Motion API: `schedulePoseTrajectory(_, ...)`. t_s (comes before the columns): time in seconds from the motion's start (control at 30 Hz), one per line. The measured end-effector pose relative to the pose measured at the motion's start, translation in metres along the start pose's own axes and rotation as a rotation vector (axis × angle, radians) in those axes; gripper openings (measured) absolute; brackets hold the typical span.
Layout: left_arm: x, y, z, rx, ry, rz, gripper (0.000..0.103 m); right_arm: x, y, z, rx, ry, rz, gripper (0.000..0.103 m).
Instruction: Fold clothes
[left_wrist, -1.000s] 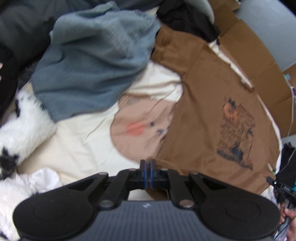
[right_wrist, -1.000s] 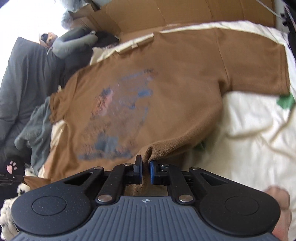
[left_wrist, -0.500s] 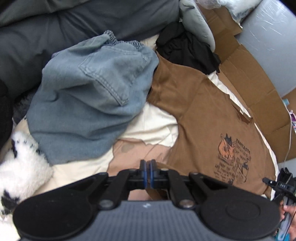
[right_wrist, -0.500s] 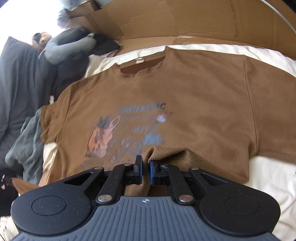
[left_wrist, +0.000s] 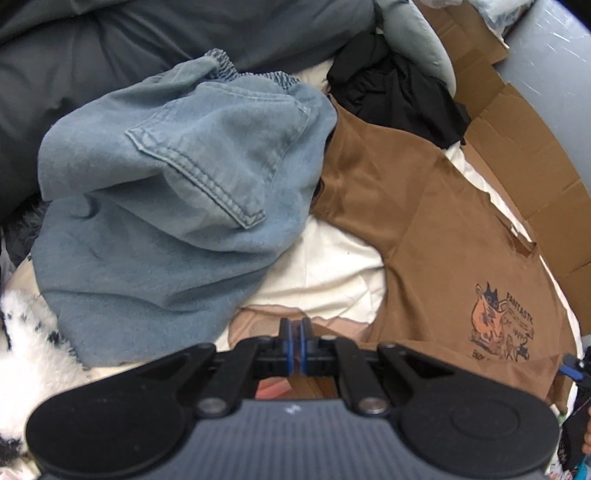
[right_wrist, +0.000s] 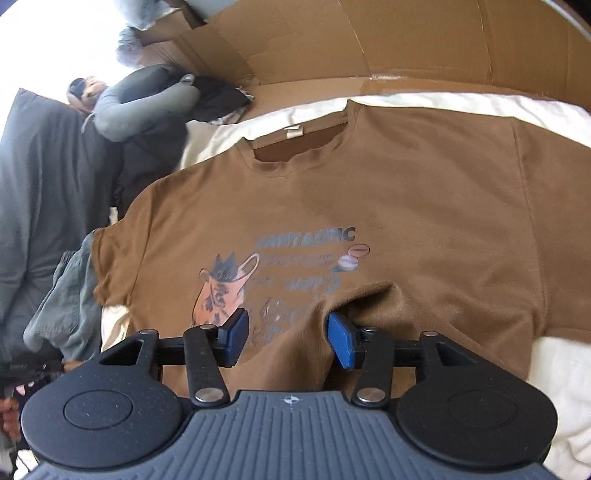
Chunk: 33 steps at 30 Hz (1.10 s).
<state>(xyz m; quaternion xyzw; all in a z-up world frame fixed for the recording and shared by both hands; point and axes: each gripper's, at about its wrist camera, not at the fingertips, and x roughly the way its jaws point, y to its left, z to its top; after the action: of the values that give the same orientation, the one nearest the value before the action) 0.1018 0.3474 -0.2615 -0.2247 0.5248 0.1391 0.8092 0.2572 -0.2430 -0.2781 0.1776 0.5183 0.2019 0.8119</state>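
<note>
R tool (right_wrist: 288, 338) just let go: pads now apart over brown tee (right_wrist: 424, 221) hem, tee spread flat on bed. L tool (left_wrist: 294, 345) together at tee's corner; what it grips, can't tell. Hem likely placed.

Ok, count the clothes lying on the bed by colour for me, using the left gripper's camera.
Brown: 1, the brown T-shirt
Blue: 1, the denim garment
Black: 1, the black garment
Total: 3
</note>
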Motion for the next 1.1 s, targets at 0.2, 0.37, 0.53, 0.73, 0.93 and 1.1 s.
schedulePoseTrajectory(0.2,-0.001,0.000,-0.002,0.002,0.004,-0.012,0.003,-0.023,-0.009,-0.037,0.004,-0.006,0.022,0.054)
schedulePoseTrajectory(0.37,-0.003,0.001,-0.005,0.007,0.012,-0.017,0.003,-0.016,-0.019,-0.074,0.015,0.045,0.025,0.053)
schedulePoseTrajectory(0.53,-0.002,0.001,-0.009,0.013,0.024,-0.022,0.003,0.007,-0.013,-0.097,-0.004,0.086,0.049,0.053)
schedulePoseTrajectory(0.73,-0.002,0.002,-0.011,0.014,0.033,-0.021,0.003,0.037,0.002,-0.116,-0.059,0.117,0.070,0.054)
schedulePoseTrajectory(0.93,-0.002,0.001,-0.011,0.016,0.038,-0.016,0.003,0.055,0.009,-0.116,-0.038,0.087,0.075,0.044)
schedulePoseTrajectory(1.1,-0.005,-0.002,-0.013,0.026,0.035,-0.022,0.003,0.046,0.009,-0.114,-0.007,0.098,0.096,0.005)
